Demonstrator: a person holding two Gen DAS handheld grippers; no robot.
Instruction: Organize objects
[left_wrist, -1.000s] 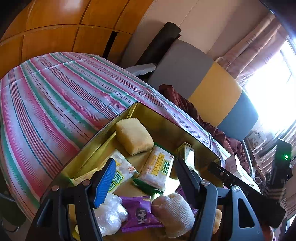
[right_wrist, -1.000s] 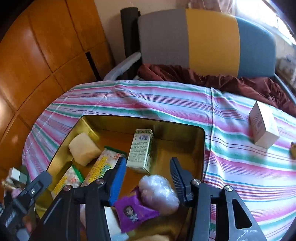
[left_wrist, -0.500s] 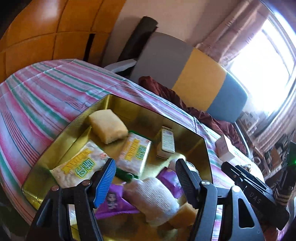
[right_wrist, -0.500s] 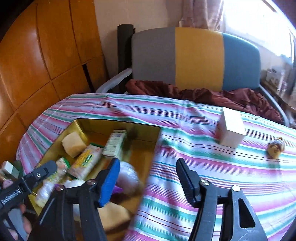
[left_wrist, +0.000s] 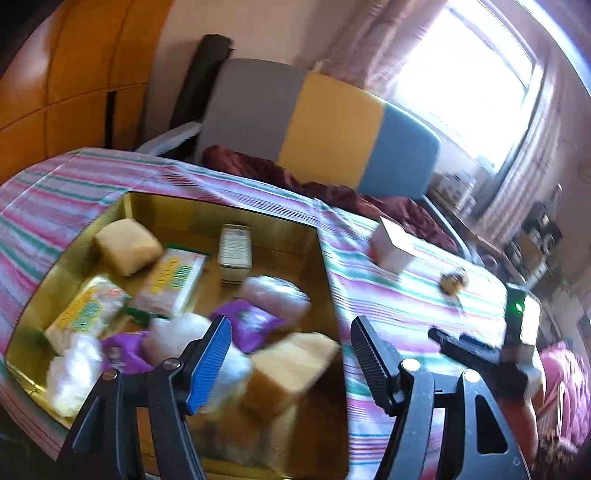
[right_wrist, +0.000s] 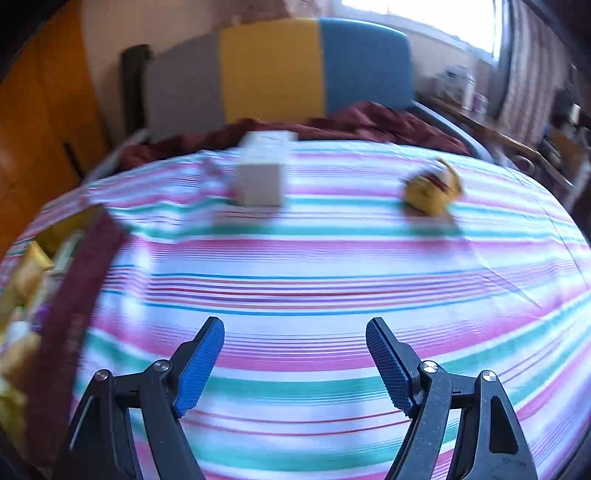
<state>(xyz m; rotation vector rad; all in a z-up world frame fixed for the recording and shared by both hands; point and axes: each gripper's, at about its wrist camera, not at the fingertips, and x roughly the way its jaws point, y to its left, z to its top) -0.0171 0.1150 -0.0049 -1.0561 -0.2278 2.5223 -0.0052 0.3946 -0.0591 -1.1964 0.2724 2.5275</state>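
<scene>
Over on the far left the gold tin (left_wrist: 325, 258) is sitting on the striped tablecloth (right_wrist: 332, 266), already crowded with wrapped snacks: a pale bun (left_wrist: 125, 245) at the back, a small carton (left_wrist: 235, 254) standing upright, a purple packet (left_wrist: 255, 325) and another bun-like block (left_wrist: 291, 369) near the front. The left gripper (left_wrist: 290, 354) is hovering above the tin's near right corner, jaws standing wide and nothing pinched between them.

Moving right, the right gripper (right_wrist: 295, 360) is hanging over bare cloth, and its jaws have just been opening: wide now, nothing between them.

Beyond it, two things are waiting outside the tin. The white box (right_wrist: 260, 177) is lying well clear of the tin's edge, towards the far side of the table. It looks like light cardboard, stiff at the edges but likely to dent under a hard squeeze, so I'd be taking it across two opposite flat faces, low down and square on. It is blurred here, so its exact tilt is hard to call.

Further right again, the small yellow-brown item (right_wrist: 432, 192) is resting apart from the box. It is too smeared to identify; it seems small, light and rounded, so a centred pinch across its middle looks safest, since rounded things are prone to squirting out sideways.
</scene>
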